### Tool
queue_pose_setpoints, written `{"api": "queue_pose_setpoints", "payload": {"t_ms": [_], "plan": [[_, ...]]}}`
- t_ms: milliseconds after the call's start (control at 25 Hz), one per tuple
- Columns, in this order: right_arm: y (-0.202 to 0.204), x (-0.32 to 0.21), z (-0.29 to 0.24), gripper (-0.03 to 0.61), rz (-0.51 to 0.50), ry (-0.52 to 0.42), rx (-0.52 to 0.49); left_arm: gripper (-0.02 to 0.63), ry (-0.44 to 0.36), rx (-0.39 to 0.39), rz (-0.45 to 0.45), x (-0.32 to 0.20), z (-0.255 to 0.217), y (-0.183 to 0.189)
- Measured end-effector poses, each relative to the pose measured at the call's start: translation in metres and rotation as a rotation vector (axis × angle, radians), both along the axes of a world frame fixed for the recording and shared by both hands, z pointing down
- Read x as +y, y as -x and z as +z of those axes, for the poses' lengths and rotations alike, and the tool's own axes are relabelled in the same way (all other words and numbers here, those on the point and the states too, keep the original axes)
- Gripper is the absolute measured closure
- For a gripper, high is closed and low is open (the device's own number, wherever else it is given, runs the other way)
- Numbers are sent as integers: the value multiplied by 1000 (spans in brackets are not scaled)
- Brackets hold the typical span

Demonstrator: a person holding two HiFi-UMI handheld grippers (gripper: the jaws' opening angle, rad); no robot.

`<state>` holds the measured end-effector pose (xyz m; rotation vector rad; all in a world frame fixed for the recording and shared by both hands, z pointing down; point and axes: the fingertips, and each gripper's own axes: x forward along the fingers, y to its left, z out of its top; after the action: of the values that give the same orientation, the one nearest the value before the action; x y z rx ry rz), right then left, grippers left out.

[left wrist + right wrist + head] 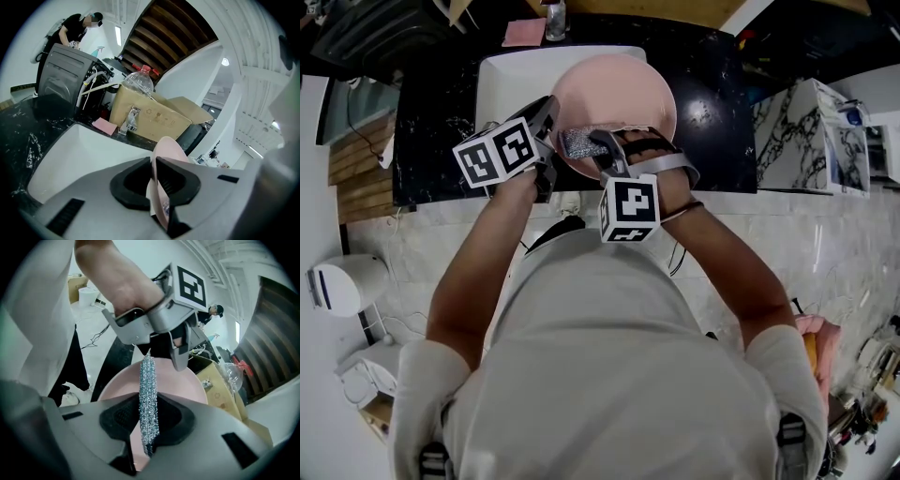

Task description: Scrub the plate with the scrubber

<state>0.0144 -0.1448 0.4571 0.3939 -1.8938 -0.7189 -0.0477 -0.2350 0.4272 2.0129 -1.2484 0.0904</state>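
Overall light: bright, even indoor light in all three views; white walls and pale floor read clean.
Sources: a strip light (118, 35) and a round lamp (225, 61) glow overhead in my left gripper view.
Glare: speckled highlights on the black counter (712, 103); the scrubber (148, 399) glitters with tiny sparkles.
Shadows: soft and faint; the plate (614, 98) is evenly lit, and only the black pockets of my jaws go dark.
Focus: the plate rim close between my left jaws is soft; my grey jaw bodies smear at the bottom.
Distortion: strong fisheye in both gripper views, with black rounded corners; the head view bends straight edges near its borders.
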Motion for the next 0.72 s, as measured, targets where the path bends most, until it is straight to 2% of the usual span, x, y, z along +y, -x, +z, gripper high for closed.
{"api": "queue_pose_setpoints", "payload": {"t_ms": [400,720], "plan": [[-15,38,14,500,-72,103,26,578,-10,27,-57,-8,-7,22],[-40,44,5,500,-68,96,38,580,8,33,-75,-8,-2,38]]}}
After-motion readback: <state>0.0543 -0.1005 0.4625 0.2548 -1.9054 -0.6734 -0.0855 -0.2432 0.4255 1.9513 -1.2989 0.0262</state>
